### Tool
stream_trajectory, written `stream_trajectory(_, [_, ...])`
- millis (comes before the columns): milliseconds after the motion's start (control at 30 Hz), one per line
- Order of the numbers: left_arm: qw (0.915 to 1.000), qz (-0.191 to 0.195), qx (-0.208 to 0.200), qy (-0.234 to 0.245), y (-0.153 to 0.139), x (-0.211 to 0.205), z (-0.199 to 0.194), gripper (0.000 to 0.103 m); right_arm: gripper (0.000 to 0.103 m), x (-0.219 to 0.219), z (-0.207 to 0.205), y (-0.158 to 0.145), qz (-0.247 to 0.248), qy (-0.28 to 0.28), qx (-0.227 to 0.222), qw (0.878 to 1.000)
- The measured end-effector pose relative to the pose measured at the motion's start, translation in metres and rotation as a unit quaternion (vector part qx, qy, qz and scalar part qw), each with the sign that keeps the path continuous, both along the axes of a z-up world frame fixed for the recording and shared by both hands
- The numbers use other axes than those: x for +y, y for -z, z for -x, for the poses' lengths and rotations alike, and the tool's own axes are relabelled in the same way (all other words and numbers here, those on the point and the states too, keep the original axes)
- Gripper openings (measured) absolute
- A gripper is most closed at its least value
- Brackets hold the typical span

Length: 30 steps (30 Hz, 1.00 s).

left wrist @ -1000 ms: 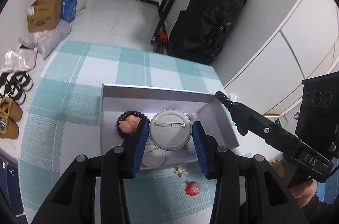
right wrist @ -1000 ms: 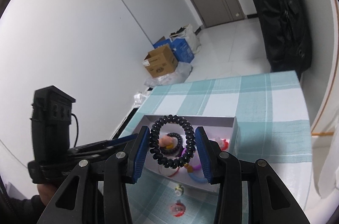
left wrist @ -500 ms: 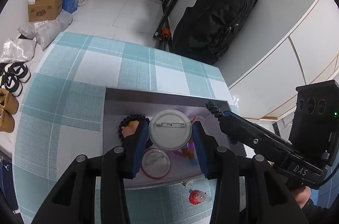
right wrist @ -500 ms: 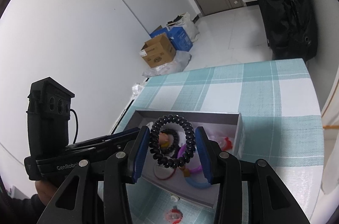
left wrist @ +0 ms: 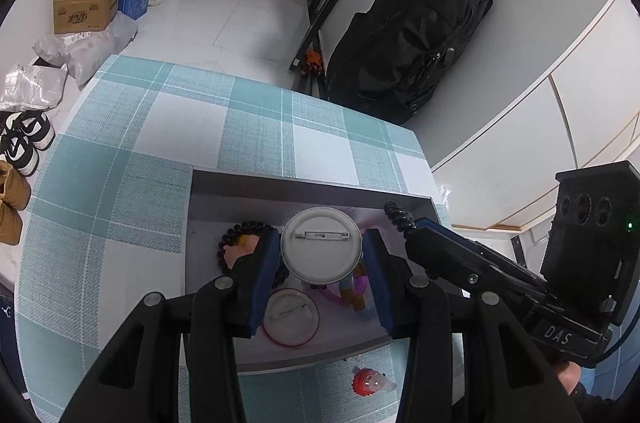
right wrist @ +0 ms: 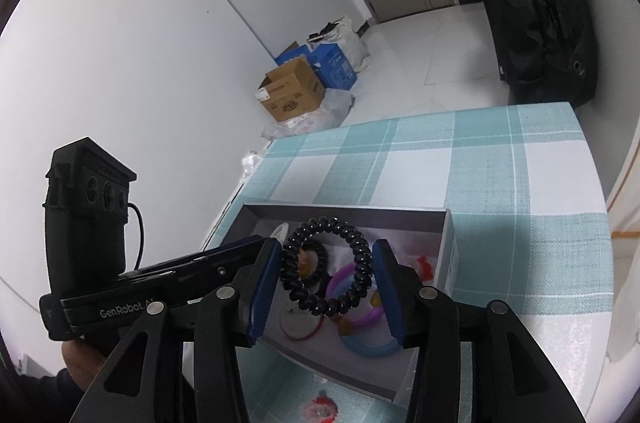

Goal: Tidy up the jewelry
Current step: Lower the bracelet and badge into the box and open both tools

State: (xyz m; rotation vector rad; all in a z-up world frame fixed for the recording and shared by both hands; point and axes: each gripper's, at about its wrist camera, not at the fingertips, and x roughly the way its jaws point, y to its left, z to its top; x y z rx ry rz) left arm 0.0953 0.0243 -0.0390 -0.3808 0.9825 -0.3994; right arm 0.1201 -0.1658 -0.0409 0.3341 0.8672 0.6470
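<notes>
poised over the open grey box (left wrist: 224, 183) for dropping in: left gripper (left wrist: 322, 259) pinching a round pin badge (left wrist: 320, 243), right gripper (right wrist: 326, 277), jaws just easing apart, barely pinching a black coil hair tie (right wrist: 326, 269).

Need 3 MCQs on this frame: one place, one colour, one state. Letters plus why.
1. Where does the red-rimmed badge lie?
A. in the grey box
B. on the floor
C. on the backpack

2. Colour of the coiled hair tie in the right hand-held gripper?
A. yellow
B. black
C. white

3. What is between the pads of the left hand-held gripper?
A. nothing
B. a shoe
C. a round pin badge, back side showing

Key: 1 A, it rests on the box floor; 2 B, every coil is black; 3 C, its clasp faces the camera.
</notes>
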Motion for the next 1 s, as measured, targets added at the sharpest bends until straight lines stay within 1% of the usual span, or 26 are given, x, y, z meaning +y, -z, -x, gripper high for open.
stream_trajectory(33, [1.0, -0.001, 0.001, 0.001, 0.0, -0.001, 0.0, 0.04, 0.051, 0.0, 0.0, -0.001, -0.001, 0.001, -0.002, 1.0])
stream_trajectory(67, [1.0, -0.006, 0.001, 0.0, -0.001, -0.001, 0.0, 0.048, 0.055, -0.002, 0.001, -0.002, -0.002, 0.004, -0.005, 1.0])
stream_trajectory(100, [0.9999, -0.011, -0.001, -0.003, -0.002, -0.002, 0.001, 0.061, 0.06, -0.003, 0.002, -0.002, -0.003, 0.008, -0.007, 1.0])
stream_trajectory(133, [0.9999, -0.01, -0.005, -0.004, -0.002, -0.002, 0.002, 0.063, 0.062, -0.005, 0.002, -0.003, -0.007, 0.011, -0.008, 1.0])
stream_trajectory(167, [0.9999, -0.008, -0.011, -0.006, -0.003, -0.002, 0.004, 0.064, 0.068, -0.006, 0.003, -0.005, -0.011, 0.013, -0.009, 1.0])
stream_trajectory(200, [0.9998, -0.008, -0.015, -0.007, -0.003, -0.002, 0.006, 0.064, 0.071, -0.008, 0.004, -0.007, -0.015, 0.016, -0.014, 1.0])
stream_trajectory(267, [0.9997, -0.011, -0.02, -0.003, -0.004, -0.003, 0.009, 0.064, 0.073, -0.009, 0.006, -0.013, -0.015, 0.023, -0.03, 0.999])
stream_trajectory(333, [0.9995, -0.017, -0.026, -0.002, -0.005, -0.004, 0.012, 0.064, 0.073, -0.01, 0.007, -0.016, -0.015, 0.027, -0.036, 0.999])
stream_trajectory(533, [0.9984, -0.037, -0.043, -0.006, -0.01, -0.005, 0.022, 0.064, 0.074, -0.018, 0.008, -0.016, -0.012, 0.043, -0.037, 0.998])
stream_trajectory(667, [0.9972, -0.047, -0.055, -0.014, -0.013, -0.004, 0.031, 0.064, 0.077, -0.022, 0.013, -0.018, -0.015, 0.045, -0.042, 0.998])
stream_trajectory(800, [0.996, -0.056, -0.068, -0.015, -0.018, -0.003, 0.042, 0.064, 0.08, -0.023, 0.021, -0.023, -0.012, 0.043, -0.06, 0.997])
stream_trajectory(933, [0.995, -0.064, -0.073, -0.022, -0.019, -0.002, 0.053, 0.064, 0.081, -0.024, 0.028, -0.023, -0.011, 0.045, -0.062, 0.997])
stream_trajectory(1000, [0.9945, -0.068, -0.076, -0.023, -0.02, -0.003, 0.059, 0.064, 0.083, -0.024, 0.034, -0.024, -0.008, 0.045, -0.063, 0.997])
